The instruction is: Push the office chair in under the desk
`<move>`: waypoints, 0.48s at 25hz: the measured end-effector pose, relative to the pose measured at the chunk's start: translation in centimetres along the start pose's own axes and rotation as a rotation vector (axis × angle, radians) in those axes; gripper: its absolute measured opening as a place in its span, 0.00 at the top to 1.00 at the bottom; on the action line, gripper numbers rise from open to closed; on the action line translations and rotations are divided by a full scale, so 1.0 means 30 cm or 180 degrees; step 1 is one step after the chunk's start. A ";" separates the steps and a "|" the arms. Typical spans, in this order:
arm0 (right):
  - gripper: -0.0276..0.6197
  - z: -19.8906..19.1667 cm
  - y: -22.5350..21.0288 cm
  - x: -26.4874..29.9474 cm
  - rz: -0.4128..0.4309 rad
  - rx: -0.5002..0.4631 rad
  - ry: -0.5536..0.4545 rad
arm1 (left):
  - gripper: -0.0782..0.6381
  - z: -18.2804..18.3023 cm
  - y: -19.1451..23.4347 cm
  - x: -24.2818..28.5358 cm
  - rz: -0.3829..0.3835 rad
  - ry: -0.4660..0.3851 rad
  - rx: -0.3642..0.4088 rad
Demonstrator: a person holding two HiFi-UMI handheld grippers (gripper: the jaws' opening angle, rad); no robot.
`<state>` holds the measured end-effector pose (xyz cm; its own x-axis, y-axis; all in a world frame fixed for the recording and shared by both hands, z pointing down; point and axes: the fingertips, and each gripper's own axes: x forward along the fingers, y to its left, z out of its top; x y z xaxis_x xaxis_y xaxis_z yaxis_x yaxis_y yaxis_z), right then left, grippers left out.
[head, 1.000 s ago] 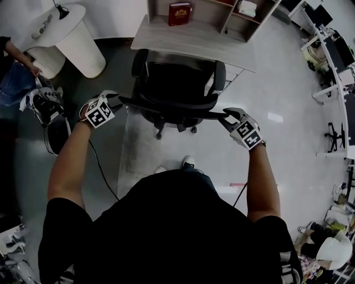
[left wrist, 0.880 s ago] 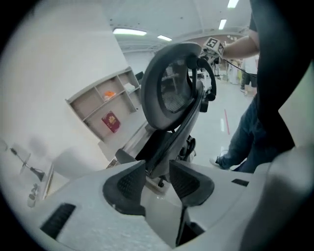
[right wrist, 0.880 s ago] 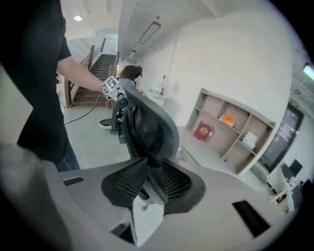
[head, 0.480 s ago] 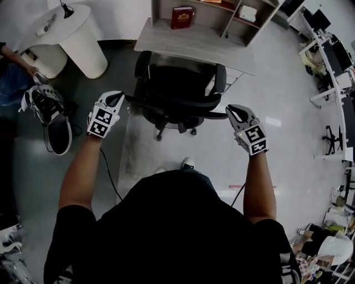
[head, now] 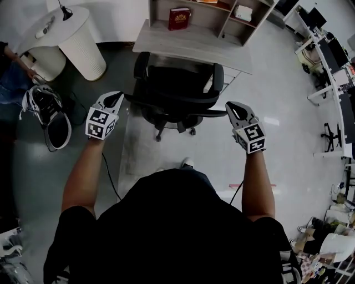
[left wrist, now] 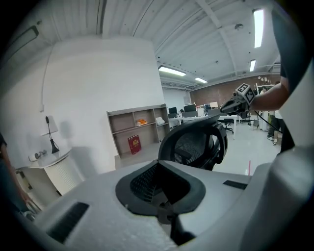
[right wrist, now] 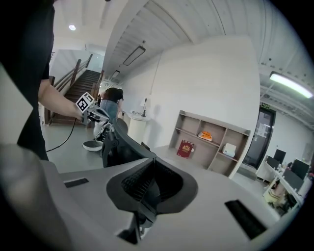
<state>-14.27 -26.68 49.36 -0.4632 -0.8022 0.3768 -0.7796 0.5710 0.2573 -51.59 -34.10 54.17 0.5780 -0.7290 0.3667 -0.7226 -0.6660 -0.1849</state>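
1. Tongs both shut, holding nothing: left gripper (head: pixel 115 99) and right gripper (head: pixel 232 106) flank the backrest ends; I can't confirm contact.
2. Black mesh office chair (head: pixel 175 91) stands at the pale wooden desk (head: pixel 188 41), seat partly under.
3. Risk: an uneven push swivels it, and the armrests catch the desktop.
4. Chair faces the desk, back to me; the backrest runs left–right.

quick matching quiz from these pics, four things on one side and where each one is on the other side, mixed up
1 office chair
2 red book
3 lamp
4 sneakers

a in a shelf compartment
b on the floor, far left
c on the white round stand
d right in front of the desk

Pairs: 1-d, 2-a, 3-c, 4-b
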 end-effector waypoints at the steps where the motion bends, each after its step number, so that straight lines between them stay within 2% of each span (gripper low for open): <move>1: 0.93 0.003 -0.006 -0.003 -0.0025 0.0029 -0.0019 | 0.87 0.009 -0.009 0.000 -0.0013 -0.0020 0.0005; 4: 0.94 0.023 -0.032 -0.011 -0.0156 0.0093 -0.0127 | 0.87 0.047 -0.028 -0.001 -0.0034 -0.0114 -0.0030; 8: 0.94 0.064 -0.091 -0.058 -0.0542 0.0193 -0.0383 | 0.87 0.127 -0.036 -0.022 -0.0007 -0.0328 -0.0207; 12: 0.94 0.068 -0.128 -0.079 -0.0743 0.0312 -0.0453 | 0.87 0.164 -0.041 -0.028 0.0008 -0.0388 -0.0192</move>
<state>-11.04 -27.33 45.68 -0.3156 -0.9303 0.1871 -0.9058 0.3541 0.2327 -49.33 -33.44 49.60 0.6154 -0.7469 0.2520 -0.7435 -0.6562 -0.1292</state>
